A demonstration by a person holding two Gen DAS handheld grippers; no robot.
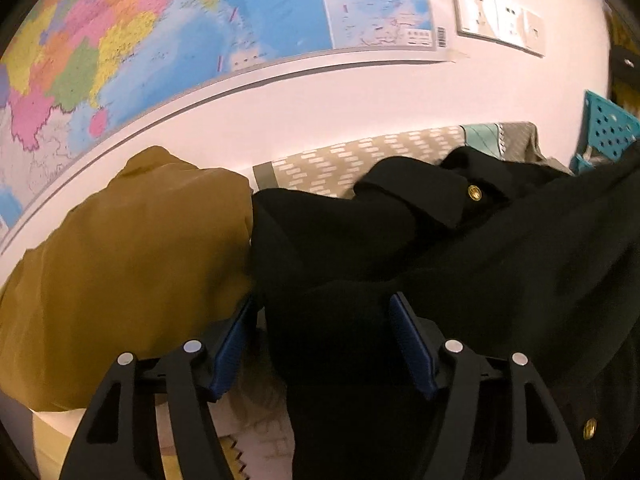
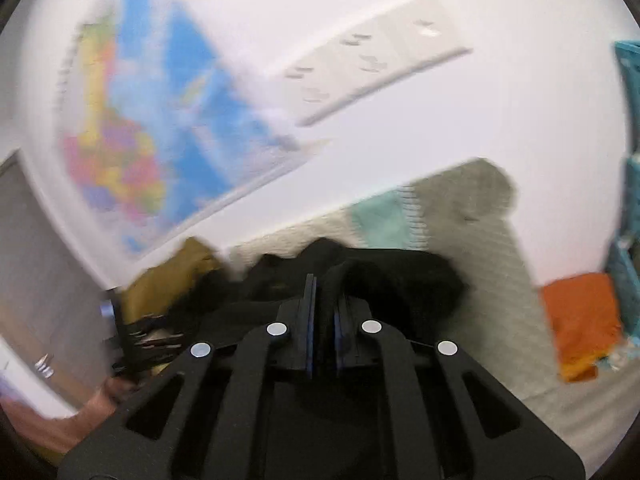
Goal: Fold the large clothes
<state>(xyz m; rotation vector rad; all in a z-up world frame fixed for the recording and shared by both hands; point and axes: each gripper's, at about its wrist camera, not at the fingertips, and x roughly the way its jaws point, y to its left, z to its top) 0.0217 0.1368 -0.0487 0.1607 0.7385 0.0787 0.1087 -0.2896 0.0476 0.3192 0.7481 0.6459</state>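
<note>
Through the left wrist camera I see my left gripper with its blue-padded fingers spread wide apart, released, and a bunched fold of the black coat sits between them without being pinched. The coat spreads from the centre to the right edge of this view, heaped on the patterned bedspread, with one brass button on a folded tab near the top and another brass button low at the right. Just to the left, touching the coat's edge, lies a mustard-yellow garment, also crumpled. Behind both hangs a coloured wall map, and a row of white wall sockets sits to its right. A teal perforated basket shows at the far right.

The right wrist view is smeared by motion blur. My right gripper is clenched, its pads nearly together, grasping a dark fold of the black coat that rises between and just past the tips. The coat lies heaped ahead on the bedspread. The mustard garment is at its left, and an orange cloth lies well apart on the right, near the teal basket. The map and sockets appear blurred on the wall.
</note>
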